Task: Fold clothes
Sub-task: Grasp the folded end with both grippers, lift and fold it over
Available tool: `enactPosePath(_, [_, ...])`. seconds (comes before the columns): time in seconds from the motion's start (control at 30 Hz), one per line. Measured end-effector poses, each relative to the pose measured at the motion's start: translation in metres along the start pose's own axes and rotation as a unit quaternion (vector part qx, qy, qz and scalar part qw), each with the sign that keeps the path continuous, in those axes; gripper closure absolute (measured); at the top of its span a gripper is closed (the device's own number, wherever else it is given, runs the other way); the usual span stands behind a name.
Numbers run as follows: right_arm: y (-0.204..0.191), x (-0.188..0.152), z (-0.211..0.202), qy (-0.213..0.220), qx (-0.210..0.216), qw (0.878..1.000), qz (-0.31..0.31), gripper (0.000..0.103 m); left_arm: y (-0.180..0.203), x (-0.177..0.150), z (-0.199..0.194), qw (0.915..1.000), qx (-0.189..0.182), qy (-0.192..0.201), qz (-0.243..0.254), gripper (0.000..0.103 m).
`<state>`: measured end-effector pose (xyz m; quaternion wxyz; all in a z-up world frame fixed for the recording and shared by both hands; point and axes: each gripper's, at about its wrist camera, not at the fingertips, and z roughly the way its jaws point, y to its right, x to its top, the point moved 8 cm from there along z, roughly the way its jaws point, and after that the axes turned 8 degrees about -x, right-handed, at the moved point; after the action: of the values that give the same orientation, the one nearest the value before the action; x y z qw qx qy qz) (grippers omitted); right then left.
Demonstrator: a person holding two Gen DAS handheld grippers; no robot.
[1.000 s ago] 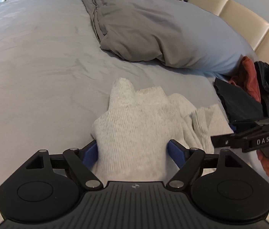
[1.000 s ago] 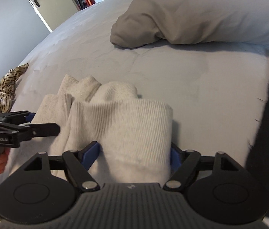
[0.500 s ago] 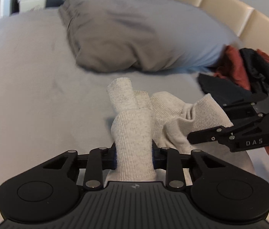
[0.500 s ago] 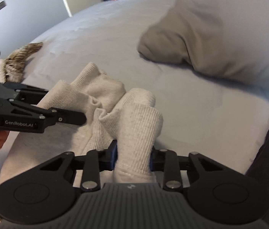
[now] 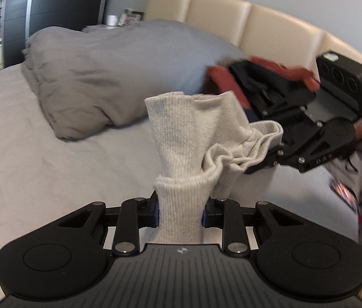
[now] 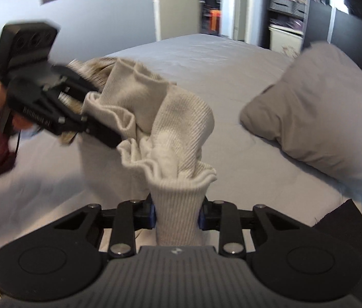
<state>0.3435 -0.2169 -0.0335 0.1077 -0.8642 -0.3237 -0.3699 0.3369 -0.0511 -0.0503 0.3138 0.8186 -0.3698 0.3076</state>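
Both grippers pinch one cream knit garment, lifted above the grey bed.

The left gripper is clamped on a bunched ribbed edge of the garment at lower centre; the right gripper grips another bunched edge likewise. The cloth hangs between them at mid-frame over the bed, with a grey pillow at right.

bed: grey sheet | on it: grey pillow, dark clothes pile
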Motion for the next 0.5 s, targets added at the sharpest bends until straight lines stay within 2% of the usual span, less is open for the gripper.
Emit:
enactPosePath(0.27, [-0.064,-0.064,-0.030,-0.013,0.011,0.998,-0.068,0.072,0.064,-0.068,-0.003,0.9969,-0.003,-0.053,0.058,0.078])
enactPosePath(0.4, [-0.091,-0.100,-0.029,-0.029,-0.001,0.992,-0.122,0.072,0.084,-0.103,0.003,0.9922,0.004,-0.086,0.090,0.078])
enactPosePath(0.5, [-0.107,-0.123,-0.022,-0.035,-0.015,0.988,-0.152,0.072,0.088,-0.125,0.014,0.9901,0.007,-0.105,0.093,0.078])
